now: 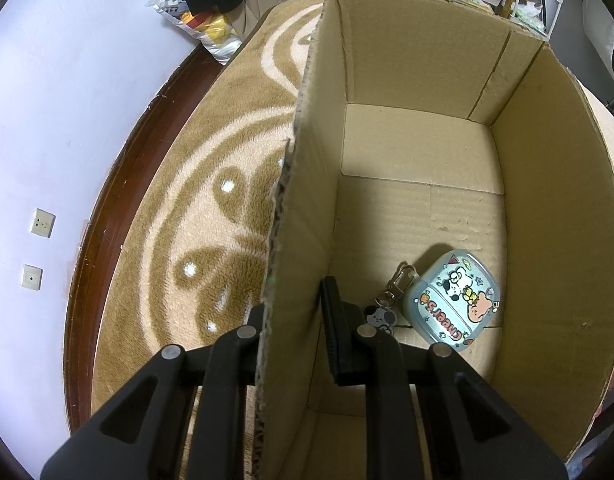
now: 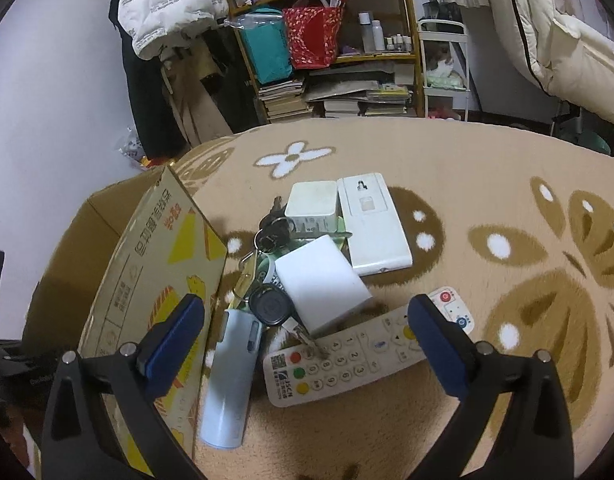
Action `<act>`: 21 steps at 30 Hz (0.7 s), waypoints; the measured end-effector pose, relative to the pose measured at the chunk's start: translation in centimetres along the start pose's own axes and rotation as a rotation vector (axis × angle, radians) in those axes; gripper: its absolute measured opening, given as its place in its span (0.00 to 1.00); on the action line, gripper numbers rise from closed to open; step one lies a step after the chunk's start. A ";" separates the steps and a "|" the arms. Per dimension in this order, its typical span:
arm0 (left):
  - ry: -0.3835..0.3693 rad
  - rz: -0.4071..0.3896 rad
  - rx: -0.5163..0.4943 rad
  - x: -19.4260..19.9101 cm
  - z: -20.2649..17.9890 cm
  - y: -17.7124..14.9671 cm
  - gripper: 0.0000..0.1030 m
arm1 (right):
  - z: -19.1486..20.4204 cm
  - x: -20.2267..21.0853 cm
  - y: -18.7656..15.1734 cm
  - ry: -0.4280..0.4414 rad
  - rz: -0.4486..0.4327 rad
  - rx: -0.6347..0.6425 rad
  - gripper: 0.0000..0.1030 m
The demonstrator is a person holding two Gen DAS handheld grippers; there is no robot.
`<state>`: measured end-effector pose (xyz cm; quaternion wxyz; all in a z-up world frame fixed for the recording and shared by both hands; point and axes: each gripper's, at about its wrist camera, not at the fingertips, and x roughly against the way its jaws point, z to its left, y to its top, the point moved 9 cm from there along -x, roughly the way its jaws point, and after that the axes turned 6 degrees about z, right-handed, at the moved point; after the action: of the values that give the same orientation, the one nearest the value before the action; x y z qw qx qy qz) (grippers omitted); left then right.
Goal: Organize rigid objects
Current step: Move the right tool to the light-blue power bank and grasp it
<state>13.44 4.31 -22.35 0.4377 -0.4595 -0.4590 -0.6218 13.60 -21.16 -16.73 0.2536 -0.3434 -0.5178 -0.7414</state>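
My left gripper (image 1: 295, 312) is shut on the left wall of an open cardboard box (image 1: 303, 184), with one finger inside and one outside. A pale blue cartoon earbud case (image 1: 455, 300) with a keyring clip (image 1: 395, 284) lies on the box floor. My right gripper (image 2: 305, 308) is open wide, hanging over a pile on the rug: a white remote (image 2: 347, 364), a light blue tube (image 2: 231, 376), a black key fob with keys (image 2: 271, 308), a white block (image 2: 323, 284), a white cube (image 2: 311, 204) and a white wall plate (image 2: 373, 224). Nothing is between its pads. The box's printed outer side (image 2: 155, 264) stands just left of the pile.
Everything rests on a beige and brown patterned rug (image 2: 507, 216). A second small remote (image 2: 455, 308) peeks out beside the right finger. Shelves with books and bags (image 2: 327, 60) stand at the back, with a white wall and dark wood trim (image 1: 107, 216) to the left.
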 end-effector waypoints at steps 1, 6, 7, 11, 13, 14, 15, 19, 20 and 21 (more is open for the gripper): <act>-0.001 0.000 0.000 0.0 0.0 0.0 0.16 | 0.2 0.0 -0.1 0.004 -0.007 0.007 1.00; 0.000 0.000 -0.001 0.0 0.0 0.0 0.16 | 1.6 0.1 -0.4 0.030 -0.030 0.041 0.97; 0.000 0.000 -0.001 0.0 0.1 0.0 0.16 | 1.9 0.1 -0.5 0.036 -0.027 0.045 0.94; -0.001 0.000 -0.001 0.0 0.0 0.0 0.16 | 3.1 -1.0 -1.4 0.096 0.049 0.054 0.60; 0.000 0.000 -0.001 0.0 0.0 0.0 0.16 | 3.4 -1.9 -2.0 0.120 0.089 0.047 0.49; -0.001 0.000 -0.001 0.0 0.0 0.0 0.16 | 3.5 -2.2 -2.2 0.124 0.101 0.044 0.47; -0.001 0.000 0.000 0.0 0.0 0.0 0.16 | 3.6 -2.5 -2.4 0.127 0.113 0.039 0.46; 0.000 0.000 -0.001 0.1 0.0 0.0 0.16 | 4.1 -3.0 -2.8 0.143 0.131 0.029 0.46; 0.000 0.000 -0.001 0.0 0.0 0.0 0.16 | 4.2 -3.1 -2.9 0.137 0.134 0.033 0.46; 0.000 0.000 -0.001 0.0 0.0 0.0 0.16 | 4.3 -3.4 -3.0 0.128 0.142 0.038 0.46</act>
<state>13.45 4.28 -22.31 0.4374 -0.4598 -0.4585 -0.6221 14.62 -16.07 -20.14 0.3443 -0.3264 -0.4888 -0.7321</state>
